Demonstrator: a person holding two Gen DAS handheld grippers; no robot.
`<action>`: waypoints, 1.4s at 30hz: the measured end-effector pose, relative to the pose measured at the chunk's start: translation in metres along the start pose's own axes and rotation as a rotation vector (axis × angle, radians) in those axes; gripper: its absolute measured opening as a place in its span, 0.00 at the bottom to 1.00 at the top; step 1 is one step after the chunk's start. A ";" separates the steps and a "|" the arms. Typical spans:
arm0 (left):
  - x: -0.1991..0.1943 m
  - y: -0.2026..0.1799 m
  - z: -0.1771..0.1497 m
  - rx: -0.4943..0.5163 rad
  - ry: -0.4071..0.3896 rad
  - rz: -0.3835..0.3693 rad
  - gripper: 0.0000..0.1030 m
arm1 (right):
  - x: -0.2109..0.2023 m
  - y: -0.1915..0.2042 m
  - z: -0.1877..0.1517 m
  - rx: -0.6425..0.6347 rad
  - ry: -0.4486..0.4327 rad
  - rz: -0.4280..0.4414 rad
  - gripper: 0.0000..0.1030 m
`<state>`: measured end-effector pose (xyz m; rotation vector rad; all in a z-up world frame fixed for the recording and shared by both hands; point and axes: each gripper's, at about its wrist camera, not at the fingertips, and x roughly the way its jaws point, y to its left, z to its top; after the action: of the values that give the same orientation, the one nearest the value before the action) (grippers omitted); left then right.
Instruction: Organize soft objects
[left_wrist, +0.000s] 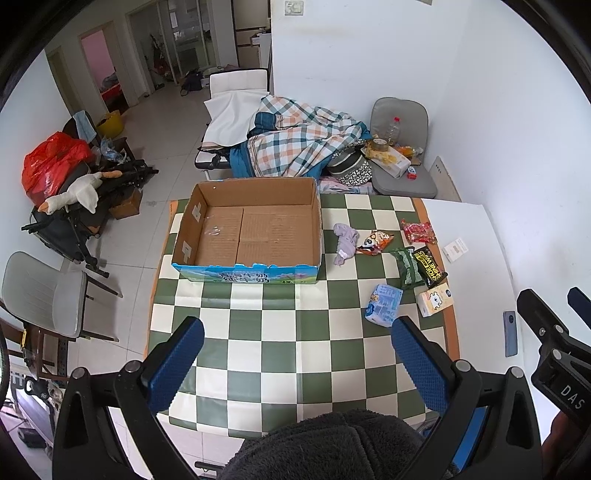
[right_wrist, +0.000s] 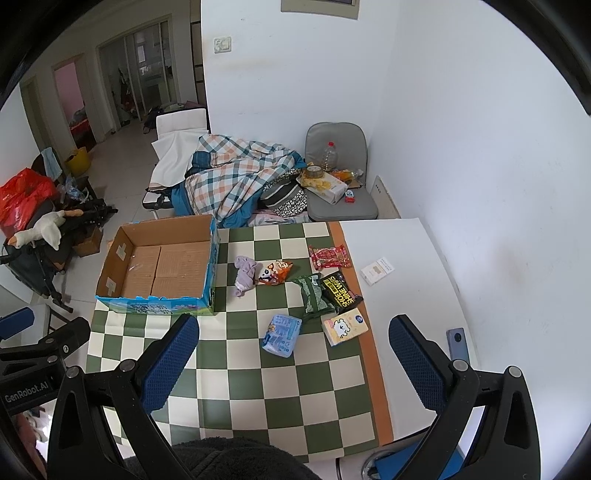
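An empty cardboard box (left_wrist: 255, 236) (right_wrist: 162, 266) with a blue front stands on the green-and-white checked cloth (left_wrist: 295, 347) (right_wrist: 258, 369). To its right lie a crumpled lilac cloth (left_wrist: 345, 242) (right_wrist: 244, 275), an orange panda snack bag (left_wrist: 375, 242) (right_wrist: 275, 273), a red packet (left_wrist: 419, 232) (right_wrist: 330, 256), a green pack (left_wrist: 406, 267) (right_wrist: 313, 299), a black wipes pack (left_wrist: 428, 266) (right_wrist: 340, 291), a blue tissue pack (left_wrist: 384, 304) (right_wrist: 282, 334) and a cream tissue pack (left_wrist: 434, 301) (right_wrist: 345, 326). My left gripper (left_wrist: 295, 354) and right gripper (right_wrist: 295, 350) hover open above the cloth's near side, holding nothing.
A white card box (left_wrist: 455, 250) (right_wrist: 377, 274) and a phone (left_wrist: 510, 332) (right_wrist: 458, 345) lie on the bare white table at right. Beyond the table are a plaid blanket (left_wrist: 295, 144), a grey chair (left_wrist: 402, 177) with clutter, and another chair (left_wrist: 44, 295) at left.
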<state>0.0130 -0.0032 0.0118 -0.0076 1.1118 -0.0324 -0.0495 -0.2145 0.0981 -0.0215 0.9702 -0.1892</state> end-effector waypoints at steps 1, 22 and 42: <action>0.000 -0.001 0.001 0.001 0.000 0.001 1.00 | 0.000 0.000 -0.001 0.000 -0.001 0.000 1.00; 0.011 -0.009 0.003 0.021 0.010 -0.007 1.00 | 0.009 -0.011 0.000 0.068 0.042 0.059 1.00; 0.359 -0.159 0.017 0.206 0.645 -0.160 0.98 | 0.412 -0.183 -0.077 0.711 0.638 0.117 0.99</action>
<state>0.1837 -0.1732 -0.2988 0.1046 1.7459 -0.3098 0.0867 -0.4593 -0.2633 0.7875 1.4844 -0.4402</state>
